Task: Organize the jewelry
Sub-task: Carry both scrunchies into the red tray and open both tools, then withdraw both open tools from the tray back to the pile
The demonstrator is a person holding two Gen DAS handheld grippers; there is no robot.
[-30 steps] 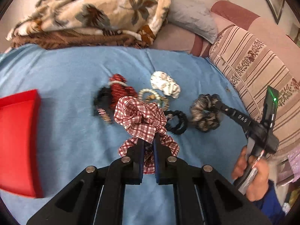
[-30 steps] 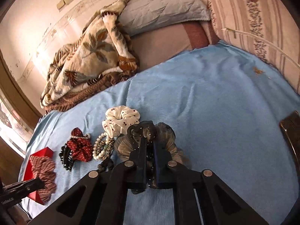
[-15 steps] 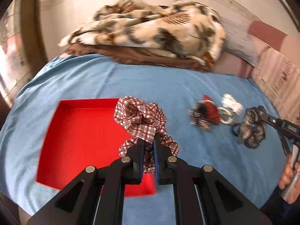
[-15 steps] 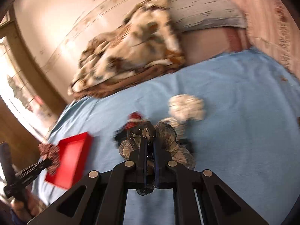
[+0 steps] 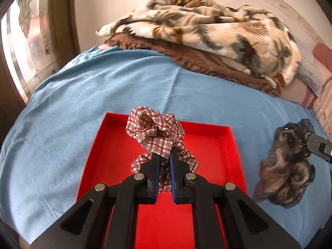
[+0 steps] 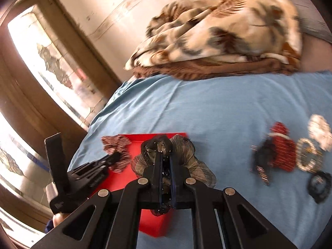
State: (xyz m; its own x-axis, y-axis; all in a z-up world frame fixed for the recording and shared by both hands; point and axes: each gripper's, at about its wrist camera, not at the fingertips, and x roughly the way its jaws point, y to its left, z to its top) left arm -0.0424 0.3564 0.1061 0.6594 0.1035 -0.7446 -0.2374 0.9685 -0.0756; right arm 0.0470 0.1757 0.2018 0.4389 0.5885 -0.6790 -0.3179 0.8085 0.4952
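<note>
The left gripper (image 5: 165,161) has its two fingers pinched on a plaid scrunchie (image 5: 154,131), maroon-and-white checked cloth bunched into loose ruffles, held in the centre of the left wrist frame over the red tray (image 5: 207,145); whether the cloth touches the tray floor cannot be told. The tray is one shallow, bright red rectangle with low walls, lying on the blue bedsheet (image 5: 62,114) in the lower middle of that frame. The right gripper (image 6: 165,161) is likewise clamped on a grey-brown scrunchie (image 6: 186,151), sheer pleated fabric with a black netted part dotted with small studs, sitting at the lower centre of the right wrist frame above the tray's near corner; in the left wrist view it hangs at the right edge, beside the tray. At the right of the right wrist frame, blurred, five loose pieces lie close together on the sheet: one dark hair clip (image 6: 262,159), one red patterned bow (image 6: 283,151), one beaded bracelet (image 6: 309,155), one white scrunchie (image 6: 319,131) and one black scrunchie (image 6: 319,183). That makes four scrunchies in all, two held and two lying. One floral blanket (image 5: 207,27) is heaped at the top of both frames.
</note>
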